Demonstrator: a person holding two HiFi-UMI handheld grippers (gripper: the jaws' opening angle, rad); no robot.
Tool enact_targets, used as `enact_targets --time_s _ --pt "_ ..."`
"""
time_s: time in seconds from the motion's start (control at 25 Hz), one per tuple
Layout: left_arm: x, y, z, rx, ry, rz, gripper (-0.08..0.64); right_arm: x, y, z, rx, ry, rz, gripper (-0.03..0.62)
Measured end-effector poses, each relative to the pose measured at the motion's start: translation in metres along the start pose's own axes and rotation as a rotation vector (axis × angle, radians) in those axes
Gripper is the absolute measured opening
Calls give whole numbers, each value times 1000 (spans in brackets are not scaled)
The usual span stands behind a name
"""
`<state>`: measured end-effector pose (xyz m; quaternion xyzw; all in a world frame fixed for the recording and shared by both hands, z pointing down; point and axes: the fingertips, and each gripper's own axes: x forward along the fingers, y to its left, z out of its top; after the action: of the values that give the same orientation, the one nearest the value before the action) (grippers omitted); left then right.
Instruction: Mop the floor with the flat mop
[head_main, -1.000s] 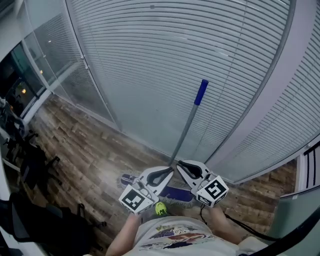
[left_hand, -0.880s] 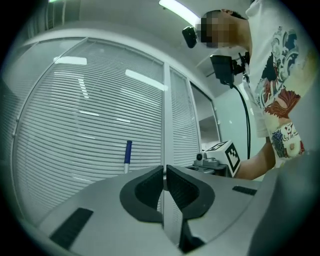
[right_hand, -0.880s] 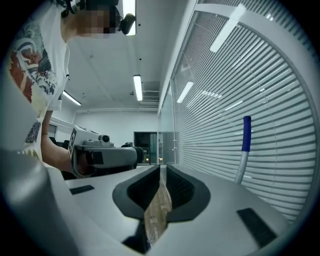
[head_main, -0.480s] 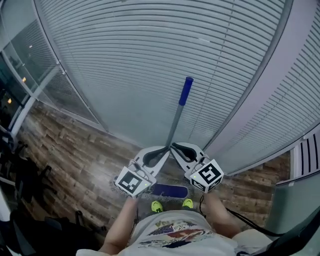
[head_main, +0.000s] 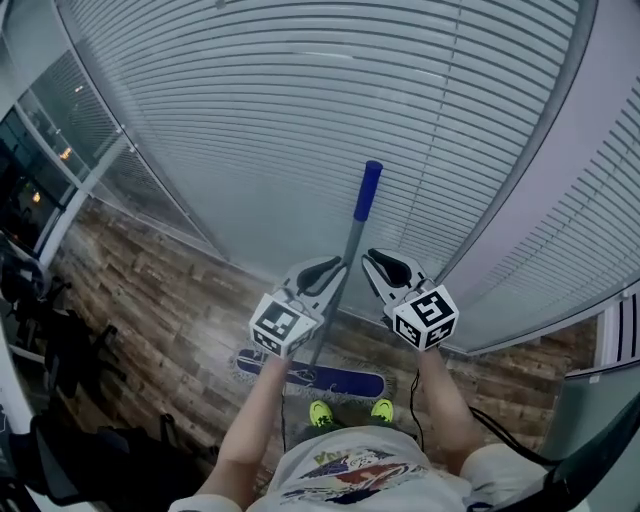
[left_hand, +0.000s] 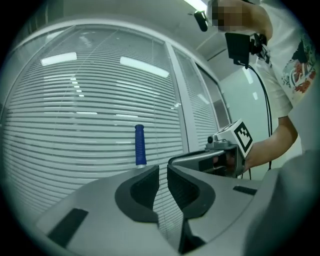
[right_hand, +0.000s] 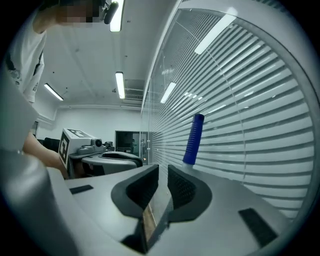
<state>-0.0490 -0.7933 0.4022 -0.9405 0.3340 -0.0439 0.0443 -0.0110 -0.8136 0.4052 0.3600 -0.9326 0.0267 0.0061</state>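
**A:** Where's the mop (head_main: 340, 380)?

**B:** Its head (head_main: 358, 383) lies flat on the wood floor (head_main: 150, 290), just ahead of the person's green shoes (head_main: 320, 412) and near the foot of the wall of blinds (head_main: 300, 120). The pole (head_main: 354, 235) slants up from it, with a blue grip (head_main: 367, 190) at the top.

**A:** And the tongs?

**B:** The left gripper (left_hand: 163, 170) has its jaws nearly together, with only a slit between the pads and nothing in it. The right gripper (right_hand: 163, 170) is the same.

**A:** So what holds the pole?

**B:** It rises between the two grippers, just past their tips. They may be pinching it from either side, but I can't be sure they touch it.
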Motion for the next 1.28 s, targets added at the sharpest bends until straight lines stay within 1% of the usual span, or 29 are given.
enact_targets --time_s 0.04,0.08,0.12,0.16,0.24,0.36,0.44,0.6,0.76,1.04,1.24,1.28 --pt "6 5 -1 6 9 2 28 5 -8 1 2 0 -7 39" --pt "13 10 -3 15 20 3 28 11 -15 2 6 1 -12 67" --pt "19 15 -4 22 32 5 33 17 -21 2 8 4 -16 111" --pt "26 21 -7 25 47 8 61 23 -26 3 9 8 -21 137" --pt "38 31 -13 18 68 16 147 34 -37 2 7 12 -37 149" --pt "50 45 -18 15 67 31 160 46 -52 -1 9 20 -59 156" --pt "54 50 -21 10 71 28 164 51 -59 -1 16 22 -64 166" --pt "63 46 -35 8 105 -6 202 56 -71 5 35 11 -77 176" --pt "74 44 -48 -13 110 1 208 65 -77 10 25 12 -77 179" --pt "88 46 -46 -36 89 13 209 77 -78 41 6 -16 -39 181" --pt "85 48 -42 -28 78 22 206 84 -75 47 19 -11 -8 181" --pt "84 50 -41 -28 76 29 191 85 -75 47 26 -13 -8 181"
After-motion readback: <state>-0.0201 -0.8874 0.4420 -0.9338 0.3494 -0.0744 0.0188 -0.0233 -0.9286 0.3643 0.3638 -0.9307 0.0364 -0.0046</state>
